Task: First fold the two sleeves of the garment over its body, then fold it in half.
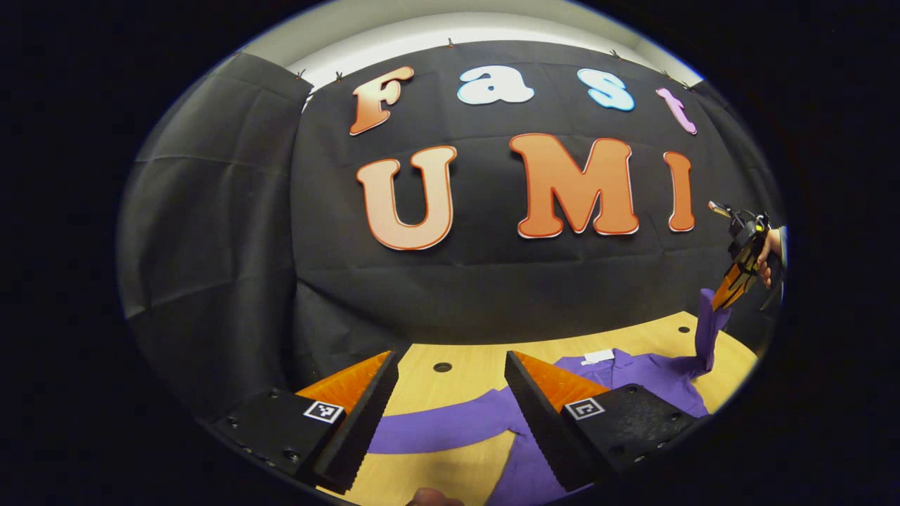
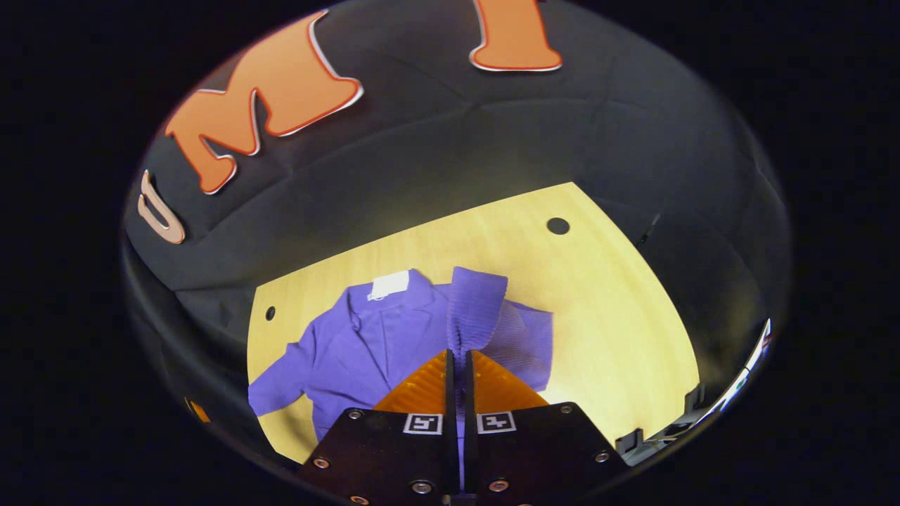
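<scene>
A purple long-sleeved garment [image 2: 373,344] lies spread on the wooden table [image 2: 619,316], collar and white label [image 2: 389,284] toward the far wall. My right gripper [image 2: 458,355] is shut on one sleeve's ribbed cuff [image 2: 474,306], held up above the body. In the left gripper view that gripper [image 1: 735,281] hangs at the far right with the sleeve [image 1: 709,334] dangling from it. My left gripper [image 1: 450,358] stands open, low over the other sleeve [image 1: 436,429], which lies flat and stretched out to the side [image 2: 274,390].
The table has small round holes [image 2: 557,225] [image 1: 442,367] near its far edge. Black cloth walls close in behind and at both sides. A hand [image 1: 770,253] holds the right gripper. Bare wood lies to the right of the garment.
</scene>
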`<state>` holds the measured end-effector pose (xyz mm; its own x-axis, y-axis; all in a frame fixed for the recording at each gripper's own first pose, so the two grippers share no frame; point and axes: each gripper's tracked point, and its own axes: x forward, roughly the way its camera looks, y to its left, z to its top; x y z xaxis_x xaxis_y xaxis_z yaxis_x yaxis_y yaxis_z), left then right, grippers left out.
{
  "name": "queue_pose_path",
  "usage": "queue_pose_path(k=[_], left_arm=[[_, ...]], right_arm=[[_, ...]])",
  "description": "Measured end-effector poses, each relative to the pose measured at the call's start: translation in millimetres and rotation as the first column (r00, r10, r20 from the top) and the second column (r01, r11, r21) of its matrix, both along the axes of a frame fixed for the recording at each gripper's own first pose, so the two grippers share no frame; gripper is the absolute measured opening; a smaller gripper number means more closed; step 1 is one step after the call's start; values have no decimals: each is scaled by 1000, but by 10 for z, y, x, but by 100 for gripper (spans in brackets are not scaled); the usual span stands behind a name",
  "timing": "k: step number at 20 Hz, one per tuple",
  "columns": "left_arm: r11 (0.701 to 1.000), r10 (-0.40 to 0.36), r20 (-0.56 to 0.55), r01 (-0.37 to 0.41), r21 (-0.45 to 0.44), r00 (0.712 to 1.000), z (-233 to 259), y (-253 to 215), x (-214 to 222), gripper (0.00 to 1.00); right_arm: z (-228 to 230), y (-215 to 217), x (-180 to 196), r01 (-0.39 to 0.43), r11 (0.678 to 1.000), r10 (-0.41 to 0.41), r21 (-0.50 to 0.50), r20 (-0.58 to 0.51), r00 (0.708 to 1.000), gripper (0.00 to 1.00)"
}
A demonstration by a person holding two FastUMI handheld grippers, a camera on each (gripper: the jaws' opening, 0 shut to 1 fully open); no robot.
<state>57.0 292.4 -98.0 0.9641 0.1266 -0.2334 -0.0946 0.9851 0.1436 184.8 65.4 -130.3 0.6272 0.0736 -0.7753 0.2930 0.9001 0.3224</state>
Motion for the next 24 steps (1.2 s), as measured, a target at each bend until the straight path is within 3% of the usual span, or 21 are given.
queue_pose_path(k=[8,13,15,18,19,20,21,22,24], left_arm=[[997,64,-52,-62,50,997,-206,808,244,98],[989,148,-130,-142,52,980,-506,1325,352,98],[986,162,-147,-155,54,976,-587,1460,369,98],[985,171,-197,-166,40,966,-769,1618,384,98],[984,176,-225,-174,28,958,-870,1676,394,98],[983,179,-261,-182,12,949,-975,1718,386,98],[981,182,-308,-193,-7,934,-1122,1783,377,98],[978,181,-366,-207,-34,913,-1277,1833,349,98],[965,176,-474,-246,-90,863,-1608,1929,339,98]], right_arm=[[173,1026,213,-109,991,106,81,40,994,4],[161,1478,321,-116,983,108,145,61,992,6],[240,1575,324,-125,978,110,166,94,989,15],[349,1600,319,-126,978,102,168,144,984,46],[400,1561,320,-122,980,96,158,166,981,43],[443,1511,312,-112,983,84,145,187,979,71],[498,1452,317,-105,986,76,129,212,974,56],[546,1400,295,-93,990,65,110,234,970,75],[658,1279,234,-72,995,50,69,279,959,86]])
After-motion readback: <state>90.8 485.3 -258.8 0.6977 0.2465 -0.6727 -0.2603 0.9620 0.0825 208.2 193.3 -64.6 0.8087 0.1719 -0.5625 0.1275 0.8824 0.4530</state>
